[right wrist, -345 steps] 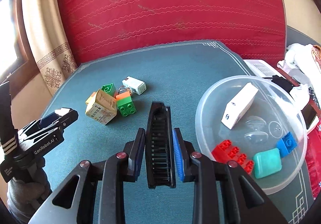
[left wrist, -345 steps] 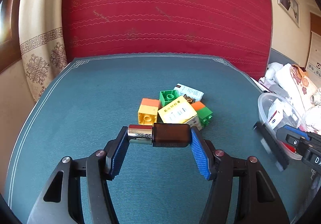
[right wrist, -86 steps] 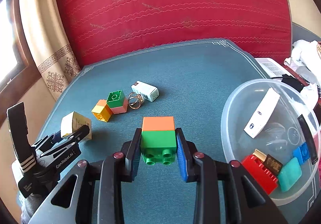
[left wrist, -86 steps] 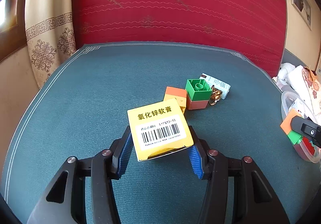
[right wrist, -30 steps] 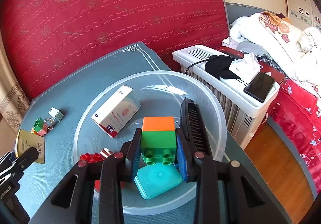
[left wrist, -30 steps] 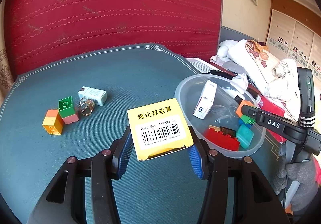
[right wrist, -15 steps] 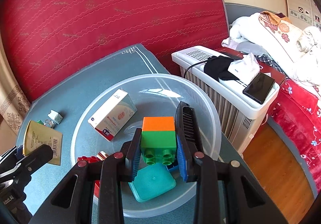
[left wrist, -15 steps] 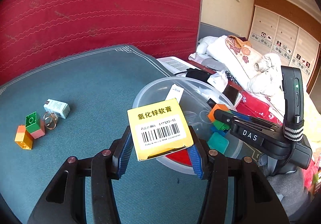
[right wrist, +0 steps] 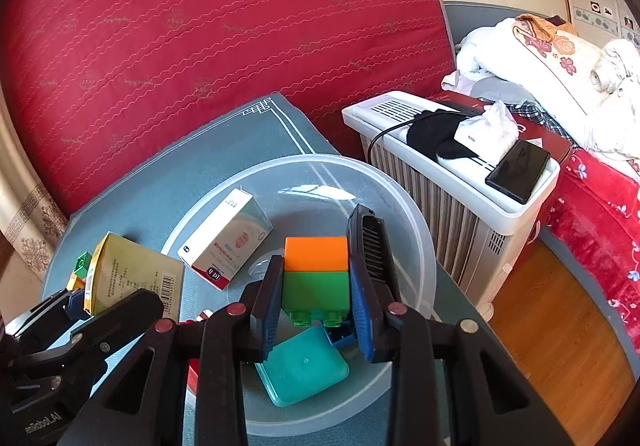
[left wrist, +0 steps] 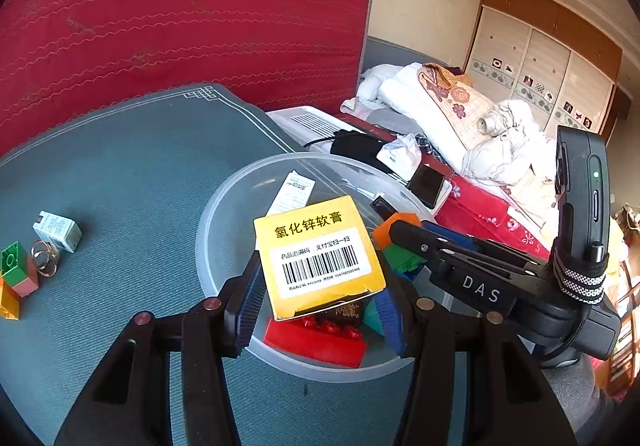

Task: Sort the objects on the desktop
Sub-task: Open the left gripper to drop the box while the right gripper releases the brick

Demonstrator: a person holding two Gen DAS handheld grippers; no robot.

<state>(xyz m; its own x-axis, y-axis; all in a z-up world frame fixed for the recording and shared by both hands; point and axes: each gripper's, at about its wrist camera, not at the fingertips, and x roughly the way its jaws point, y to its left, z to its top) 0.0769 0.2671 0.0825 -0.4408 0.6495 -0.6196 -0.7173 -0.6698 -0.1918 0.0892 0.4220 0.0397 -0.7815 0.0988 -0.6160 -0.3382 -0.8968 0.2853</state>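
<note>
Clear plastic bowl [right wrist: 404, 214] stands at the edge of the teal counter [left wrist: 120, 174] and collects the sorted things: a white carton [right wrist: 226, 242], a black comb [right wrist: 366, 242], a teal case [right wrist: 304, 366] and a red brick [left wrist: 316, 338] lie inside; both grippers hover over it, probably to drop their loads; the left gripper [left wrist: 318, 304] has its fingers about a third open, pressed on both sides of the yellow box [left wrist: 320, 258]; the right gripper [right wrist: 316, 304] has its fingers narrow, clamped on the orange and green block [right wrist: 316, 274]; 2 stacked blocks [left wrist: 14, 278], a ring [left wrist: 44, 262] and a small white box [left wrist: 58, 230] wait on the counter.
</note>
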